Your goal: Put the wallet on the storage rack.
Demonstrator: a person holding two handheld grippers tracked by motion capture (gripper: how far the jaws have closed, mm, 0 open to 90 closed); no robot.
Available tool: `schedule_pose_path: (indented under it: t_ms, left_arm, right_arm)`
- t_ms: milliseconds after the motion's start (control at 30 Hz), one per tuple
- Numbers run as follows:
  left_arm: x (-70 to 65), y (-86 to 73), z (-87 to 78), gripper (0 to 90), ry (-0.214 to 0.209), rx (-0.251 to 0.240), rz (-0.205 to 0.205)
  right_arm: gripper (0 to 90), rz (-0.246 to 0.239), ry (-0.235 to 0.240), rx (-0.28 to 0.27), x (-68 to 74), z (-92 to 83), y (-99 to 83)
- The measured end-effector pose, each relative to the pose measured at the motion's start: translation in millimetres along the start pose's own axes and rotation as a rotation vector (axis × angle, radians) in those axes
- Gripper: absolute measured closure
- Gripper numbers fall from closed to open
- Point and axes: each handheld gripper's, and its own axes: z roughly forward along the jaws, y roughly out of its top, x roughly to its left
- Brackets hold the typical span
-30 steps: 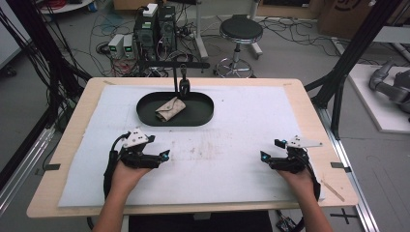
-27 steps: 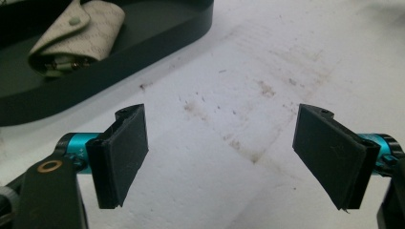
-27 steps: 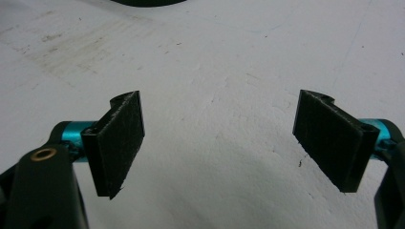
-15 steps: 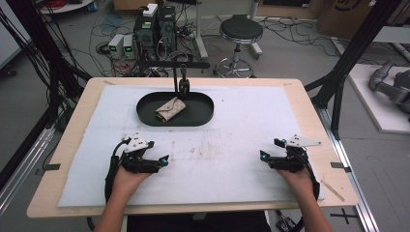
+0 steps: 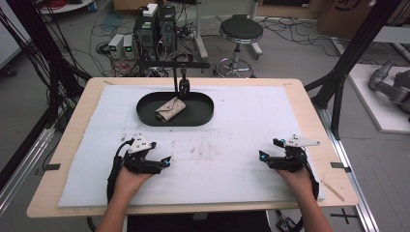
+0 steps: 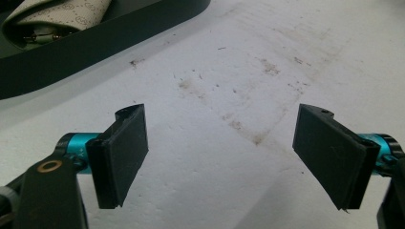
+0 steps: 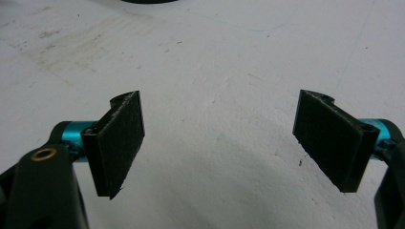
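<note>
The folded cloth pouch point(image 5: 170, 109) lies in the black oval tray point(image 5: 203, 114) at the worktop's far side, its long axis slanting, nearer the left tongs point(image 5: 163, 161) than the right tongs point(image 5: 262, 155), both wide and empty.

A counter point(image 5: 309, 106) spans the middle of the frame, with a mat point(image 5: 251, 125) laid over most of it. A tray point(image 5: 203, 112) sits on the mat, upper centre-left, with a folded cloth point(image 5: 170, 109) inside it. The left claw point(image 5: 164, 162) rests lower left, the right claw point(image 5: 263, 157) lower right, well apart. A stool point(image 5: 241, 30) stands on the floor beyond the counter, top centre.
</note>
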Motion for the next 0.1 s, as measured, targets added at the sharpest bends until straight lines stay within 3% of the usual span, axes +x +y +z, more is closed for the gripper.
schedule_pose_path:
  t_ms: [100]
  left_arm:
    - [1.7,-0.5,-1.8,19.4,0.006,-0.004,-0.005]
  right_arm:
    - [18.3,-0.001,-0.001,0.004,0.6,0.3,0.3]
